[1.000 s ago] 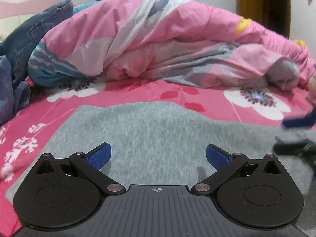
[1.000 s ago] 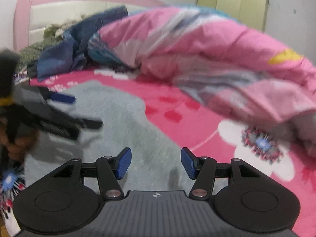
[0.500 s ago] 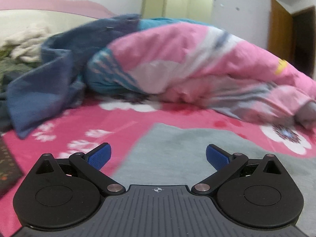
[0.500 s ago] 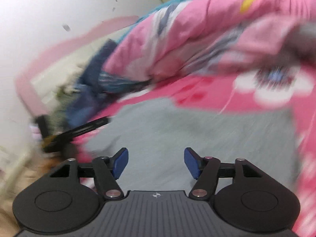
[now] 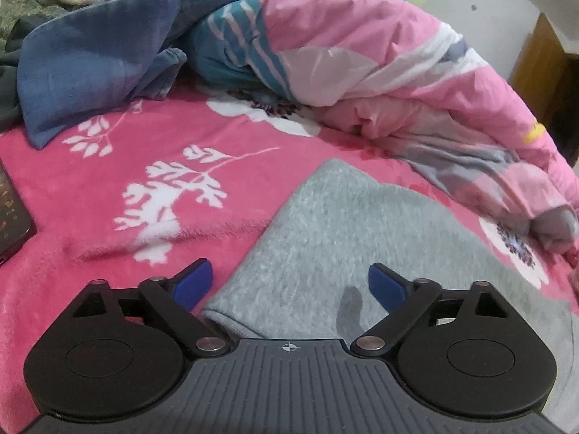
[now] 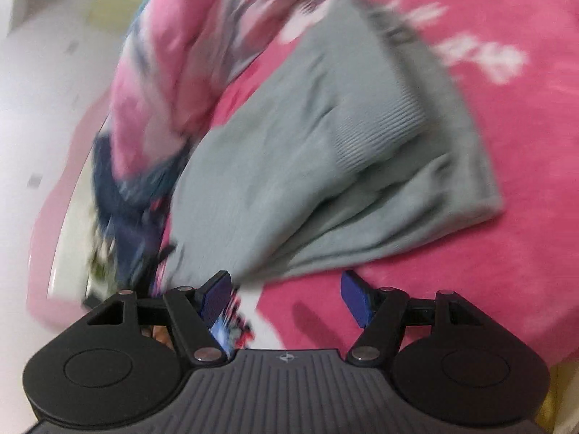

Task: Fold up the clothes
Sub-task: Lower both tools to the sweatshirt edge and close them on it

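Since a second ago the left view has swung from mid-sweater to its left edge; jeans, then at far left, now fill 10–12 o'clock. The right view has rolled hard and is blurred.

Left gripper (image 5: 289,284): jaws closing but apart, pads off the cloth, straddling the sweater's (image 5: 347,246) folded near corner. Sweater is grey, fuzzy knit, lying flat on the plush pink floral blanket (image 5: 108,188), its long axis running from 6 toward 1 o'clock. Jeans (image 5: 90,54) crumpled; puffy pink quilt (image 5: 380,72) heaped at 1.

Right gripper (image 6: 287,294): jaws apart, empty, sweater (image 6: 307,166) just beyond, ribbed hem (image 6: 383,123) at 1.
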Demonstrator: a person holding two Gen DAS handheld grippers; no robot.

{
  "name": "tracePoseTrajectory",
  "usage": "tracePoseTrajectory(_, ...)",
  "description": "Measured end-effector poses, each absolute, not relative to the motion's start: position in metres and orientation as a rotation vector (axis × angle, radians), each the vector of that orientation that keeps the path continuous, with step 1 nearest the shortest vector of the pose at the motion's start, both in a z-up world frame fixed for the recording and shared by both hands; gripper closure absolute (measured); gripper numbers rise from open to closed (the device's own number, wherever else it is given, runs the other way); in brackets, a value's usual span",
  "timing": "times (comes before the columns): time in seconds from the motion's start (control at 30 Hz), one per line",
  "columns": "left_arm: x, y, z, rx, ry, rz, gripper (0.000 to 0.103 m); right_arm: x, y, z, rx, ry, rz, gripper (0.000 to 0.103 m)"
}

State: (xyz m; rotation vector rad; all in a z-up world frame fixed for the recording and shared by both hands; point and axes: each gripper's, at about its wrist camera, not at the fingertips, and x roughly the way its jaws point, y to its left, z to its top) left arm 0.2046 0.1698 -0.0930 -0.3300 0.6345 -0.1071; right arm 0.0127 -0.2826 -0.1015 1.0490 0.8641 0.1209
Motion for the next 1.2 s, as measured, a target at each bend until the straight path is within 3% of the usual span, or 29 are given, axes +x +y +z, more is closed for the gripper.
tracePoseTrajectory(0.07, 0.203, 0.169, -0.093, -0.317, 0.634, -0.107, 0.023, 0.011, -0.285, -0.105, 1.12, 0.847, 0.076, 0.033)
tracePoseTrajectory(0.13, 0.203, 0.17, -0.094, -0.314, 0.632, -0.101, 0.027, 0.015, -0.281, -0.106, 1.138, 0.829, 0.062, 0.023)
tracePoseTrajectory(0.3, 0.201, 0.178, -0.095, -0.326, 0.629, -0.093, 0.04, 0.034, -0.272, -0.115, 1.197, 0.785, 0.009, 0.011)
tracePoseTrajectory(0.47, 0.202, 0.181, -0.096, -0.329, 0.634, -0.092, 0.047, 0.042, -0.272, -0.118, 1.226, 0.738, -0.041, 0.011)
tracePoseTrajectory(0.63, 0.202, 0.172, -0.098, -0.261, 0.622, -0.088, 0.046, 0.043, -0.272, -0.119, 1.231, 0.692, -0.074, 0.029)
tracePoseTrajectory(0.87, 0.206, 0.167, -0.1, -0.242, 0.606, -0.081, 0.041, 0.042, -0.274, -0.123, 1.206, 0.683, -0.062, 0.033)
tracePoseTrajectory(0.93, 0.208, 0.166, -0.099, -0.247, 0.6, -0.075, 0.049, 0.046, -0.275, -0.124, 1.201, 0.673, -0.062, 0.034)
tracePoseTrajectory(1.0, 0.21, 0.164, -0.098, -0.254, 0.595, -0.081, 0.069, 0.05, -0.274, -0.123, 1.177, 0.657, -0.062, 0.034)
tracePoseTrajectory(1.07, 0.21, 0.161, -0.096, -0.253, 0.585, -0.076, 0.081, 0.053, -0.272, -0.122, 1.136, 0.646, -0.068, 0.044)
tracePoseTrajectory(1.13, 0.208, 0.155, -0.095, -0.231, 0.57, -0.056, 0.085, 0.055, -0.274, -0.123, 1.101, 0.652, -0.08, 0.072)
tracePoseTrajectory(1.2, 0.204, 0.152, -0.093, -0.237, 0.551, -0.043, 0.091, 0.055, -0.281, -0.124, 1.109, 0.647, -0.053, 0.077)
